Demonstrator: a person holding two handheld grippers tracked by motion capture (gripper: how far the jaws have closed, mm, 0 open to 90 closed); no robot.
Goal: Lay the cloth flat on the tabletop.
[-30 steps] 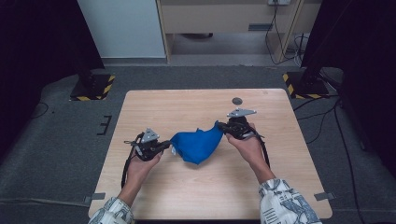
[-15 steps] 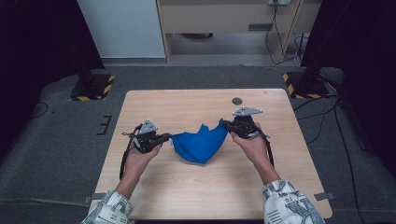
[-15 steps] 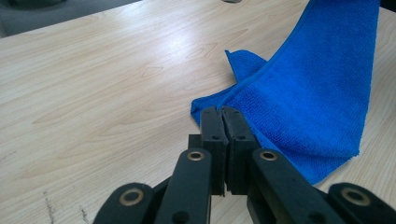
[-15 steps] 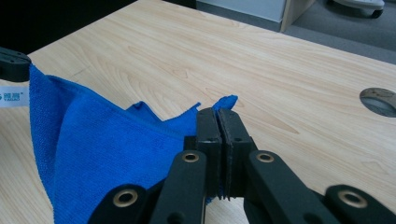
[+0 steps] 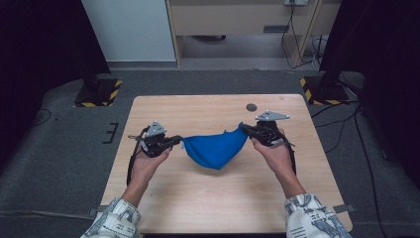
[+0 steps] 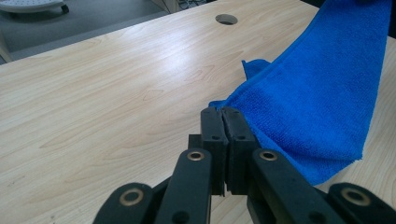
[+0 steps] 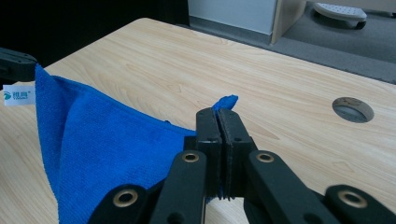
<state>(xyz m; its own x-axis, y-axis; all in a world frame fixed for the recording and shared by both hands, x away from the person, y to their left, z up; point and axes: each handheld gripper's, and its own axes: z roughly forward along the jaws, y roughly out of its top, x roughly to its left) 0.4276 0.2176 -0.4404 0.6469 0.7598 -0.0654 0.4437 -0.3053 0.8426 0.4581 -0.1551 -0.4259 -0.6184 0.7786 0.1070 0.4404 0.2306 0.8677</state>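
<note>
A big wooden table (image 5: 163, 198) with 1 round hole (image 5: 251, 107) near the far right corner. Over the middle of the tabletop, a bit nearer the far edge, a blue cloth (image 5: 215, 148) strung between 2 grippers and sagging in a soft point that looks to touch the wood.

Fuzzy, like a small towel, with a stitched rim and a tiny white tag (image 7: 17, 94) by the left end.

Left gripper (image 5: 174, 142) with jaws pressed together on 1 corner of the cloth. Right gripper (image 5: 246, 130) with jaws pressed together on the other corner, a little blue tip poking out past them.

Could go wrong from here, as a guess:
- Pull too hard, and a corner may slip out, since just a small bit sits in each grip.
- Drop 1 corner, and the cloth flops down in a heap.
- Drag the low point over the wood, and the cloth may bunch or fold crooked.
</note>
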